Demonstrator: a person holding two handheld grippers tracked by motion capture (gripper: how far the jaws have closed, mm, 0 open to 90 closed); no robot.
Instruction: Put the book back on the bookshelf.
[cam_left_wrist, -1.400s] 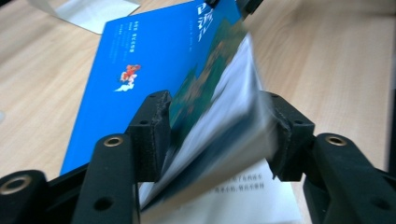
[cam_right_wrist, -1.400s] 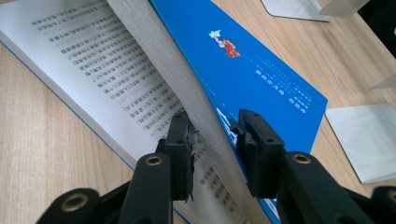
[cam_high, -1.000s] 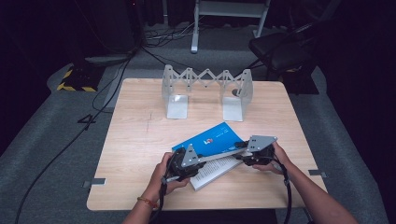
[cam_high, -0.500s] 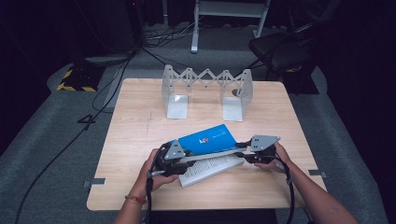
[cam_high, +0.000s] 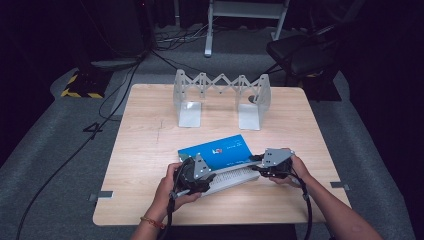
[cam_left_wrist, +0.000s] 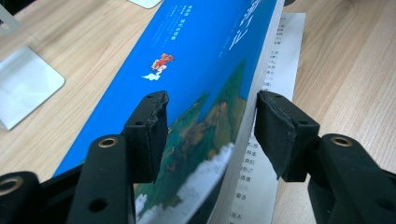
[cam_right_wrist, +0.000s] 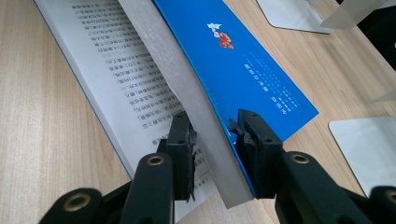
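the high view shows the whole wooden table (cam_high: 150, 150), with a blue book (cam_high: 216, 151) lying near its front edge, between the left gripper (cam_high: 196, 175) and the right gripper (cam_high: 265, 165), and a grey folding bookend rack (cam_high: 222, 97) standing farther back, well apart from the book. from so high the book looks partly open, its blue cover raised over white pages, but the jaws are too small there to read. the left gripper view shows what the high view cannot: the left gripper (cam_left_wrist: 210, 135) has its two black jaws on both sides of the thick block of pages, one jaw over the blue cover of the book (cam_left_wrist: 196, 60) and the other beside the page edges, with a small gap on each side, so the pads do not press. these jaws have just been opening, and the book is between them, not gripped. below the lifted block one printed page lies flat on the table. the right gripper view gives the other end: the right gripper (cam_right_wrist: 215, 133) has narrow jaws that have just been closing, and they pinch the lifted block of the book (cam_right_wrist: 243, 60) at its grey page edge, one pad on the blue cover side and one on the page side. here the printed pages lie open on the table to the left of the jaws, and a flat base plate (cam_right_wrist: 369, 149) of the rack is at the right.
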